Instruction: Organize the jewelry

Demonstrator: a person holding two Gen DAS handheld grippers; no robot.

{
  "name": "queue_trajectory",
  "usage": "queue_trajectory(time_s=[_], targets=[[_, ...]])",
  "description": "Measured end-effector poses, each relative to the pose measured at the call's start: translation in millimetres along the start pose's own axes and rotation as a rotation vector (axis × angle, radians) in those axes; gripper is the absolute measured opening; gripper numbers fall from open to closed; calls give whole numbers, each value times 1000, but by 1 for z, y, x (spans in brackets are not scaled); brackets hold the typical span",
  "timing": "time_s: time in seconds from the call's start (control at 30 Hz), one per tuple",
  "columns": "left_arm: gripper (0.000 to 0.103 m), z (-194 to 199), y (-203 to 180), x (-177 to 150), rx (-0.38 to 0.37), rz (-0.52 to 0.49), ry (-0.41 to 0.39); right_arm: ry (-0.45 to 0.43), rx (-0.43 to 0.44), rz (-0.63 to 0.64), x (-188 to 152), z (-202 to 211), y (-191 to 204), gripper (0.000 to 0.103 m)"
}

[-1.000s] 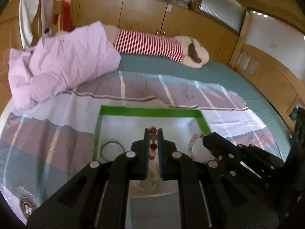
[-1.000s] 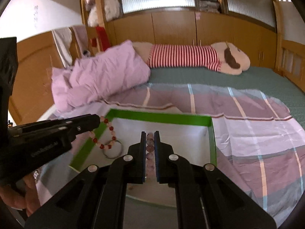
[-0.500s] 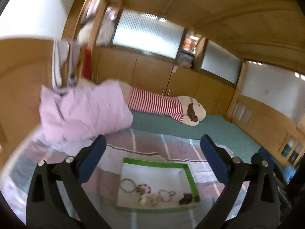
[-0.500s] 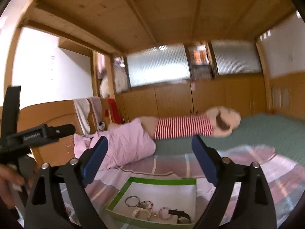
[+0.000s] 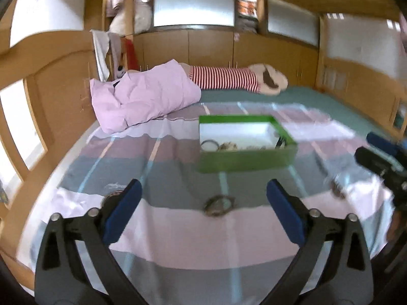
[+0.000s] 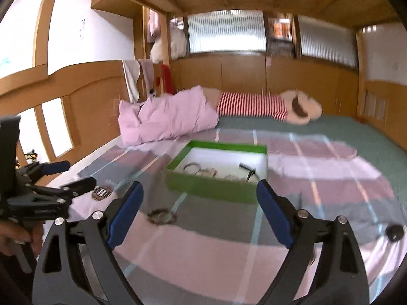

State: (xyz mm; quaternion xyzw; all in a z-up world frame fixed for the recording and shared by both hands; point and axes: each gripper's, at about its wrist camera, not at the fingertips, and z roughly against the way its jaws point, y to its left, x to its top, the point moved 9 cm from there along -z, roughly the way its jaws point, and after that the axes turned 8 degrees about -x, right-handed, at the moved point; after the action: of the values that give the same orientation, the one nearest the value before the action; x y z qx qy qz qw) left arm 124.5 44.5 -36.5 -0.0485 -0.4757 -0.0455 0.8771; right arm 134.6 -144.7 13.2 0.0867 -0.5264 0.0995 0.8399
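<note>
Both grippers, left gripper and right gripper, are wide apart and empty; approach the dark beaded bracelet low, straddling one side of it.

Both wrist cameras look forward over the bed from its near edge, the left one further left; both share the green box.

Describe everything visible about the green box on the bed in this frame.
The green box is a shallow, open, lidless rectangular tray, seemingly cardboard, with green walls and a white interior. It sits flat on the plaid bedspread, ahead of both open grippers, untouched by either. Inside lie a ring-shaped bangle, several pale beaded bracelets clustered near the front wall, and a dark strap-like item at the right. Blur hides finer detail.
</note>
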Motion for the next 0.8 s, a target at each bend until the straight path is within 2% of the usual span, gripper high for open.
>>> queue_trajectory(time_s=[0.13, 0.27, 0.33, 0.4, 0.47, 0.53, 0.67, 0.8], targets=[[89, -14, 8, -12, 5, 15, 49, -47, -12, -18, 10, 3, -4, 88], [89, -17, 7, -10, -2, 34, 42, -29, -10, -26, 5, -2, -4, 88], [89, -18, -1, -6, -24, 21, 24, -22, -5, -24, 2, -1, -4, 88], [88, -25, -10, -10, -41, -3, 40, -12, -1, -20, 0, -3, -5, 88], [79, -45, -16, -21, -46, -24, 91, -1, 2, -23, -1, -8, -6, 88], [62, -79, -20, -39, -55, -52, 179, 15, 3, -28, -3, -14, -8, 88], [59, -132, -23, -68, -36, -130, 279, 48, 7, -49, -6, -29, -14, 88], [58, -168, -20, -90, -31, -112, 349, 68, 8, -58, -9, -37, -16, 88]])
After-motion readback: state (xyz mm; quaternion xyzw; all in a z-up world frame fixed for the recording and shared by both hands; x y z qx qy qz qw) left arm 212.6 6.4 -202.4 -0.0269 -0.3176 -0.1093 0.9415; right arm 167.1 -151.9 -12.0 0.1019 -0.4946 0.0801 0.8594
